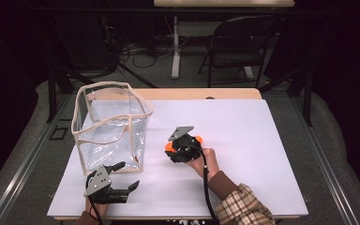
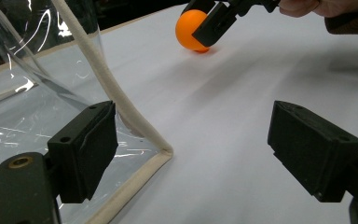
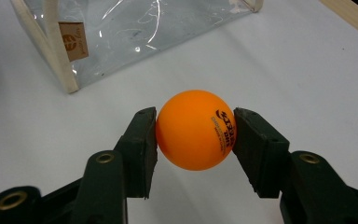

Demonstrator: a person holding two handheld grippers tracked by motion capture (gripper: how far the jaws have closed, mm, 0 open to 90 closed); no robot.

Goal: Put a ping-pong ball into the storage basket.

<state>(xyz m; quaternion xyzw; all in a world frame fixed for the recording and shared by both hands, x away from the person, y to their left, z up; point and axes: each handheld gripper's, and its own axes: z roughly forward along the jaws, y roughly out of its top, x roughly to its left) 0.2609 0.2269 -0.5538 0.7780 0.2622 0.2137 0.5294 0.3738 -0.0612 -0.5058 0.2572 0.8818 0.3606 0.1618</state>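
Observation:
An orange ping-pong ball [image 3: 193, 133] with dark print sits between the two black pads of my right gripper [image 3: 196, 136], which is shut on it. In the high view this gripper [image 1: 172, 149] holds the ball [image 1: 169, 146] low over the white table cover, mid-table, to the right of a clear plastic bag [image 1: 110, 126] with beige trim. My left gripper [image 1: 129, 176] stands open near the front edge, with nothing between its jaws. In the left gripper view [image 2: 193, 149] one pad is next to the bag's bottom corner [image 2: 161, 151], and the ball [image 2: 189, 30] is farther off.
The bag stands upright with its mouth open at the table's left. A white cover [image 1: 243, 140] spreads over the wooden table. A folding chair [image 1: 236, 47] and cables are on the floor beyond the far edge.

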